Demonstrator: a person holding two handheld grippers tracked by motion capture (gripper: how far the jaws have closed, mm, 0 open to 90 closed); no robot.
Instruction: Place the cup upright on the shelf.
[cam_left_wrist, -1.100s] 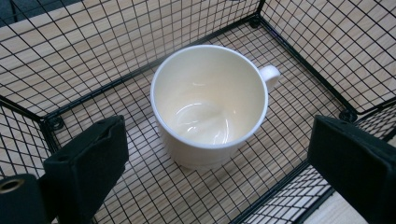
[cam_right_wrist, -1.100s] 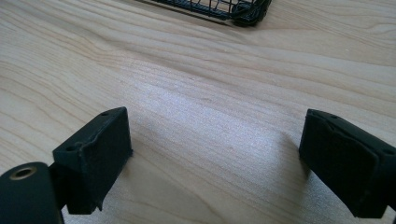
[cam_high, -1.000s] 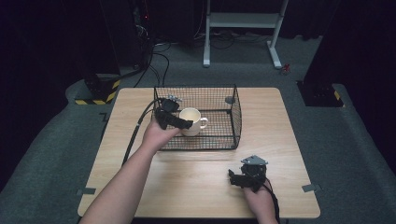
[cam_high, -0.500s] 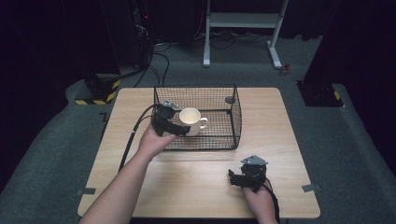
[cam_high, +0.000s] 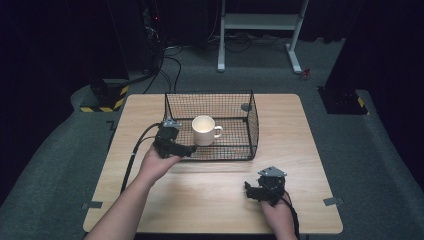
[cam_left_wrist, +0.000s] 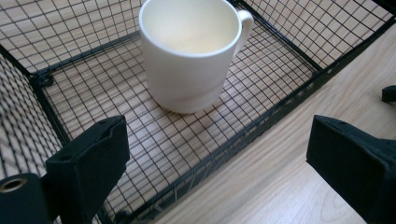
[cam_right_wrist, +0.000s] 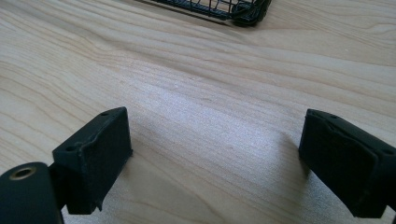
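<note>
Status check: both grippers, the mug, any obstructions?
Left gripper open at black wire basket's near edge. Right gripper open, empty. Cream ceramic mug upright inside basket. Nothing blocking.

Both grippers are matte black with blocky, square-edged jaws. The left gripper trails a black cable behind it and carries a small grey plate on top. The right gripper bears a grey three-cornered plate above its jaws. The forearms are unsleeved.
</note>
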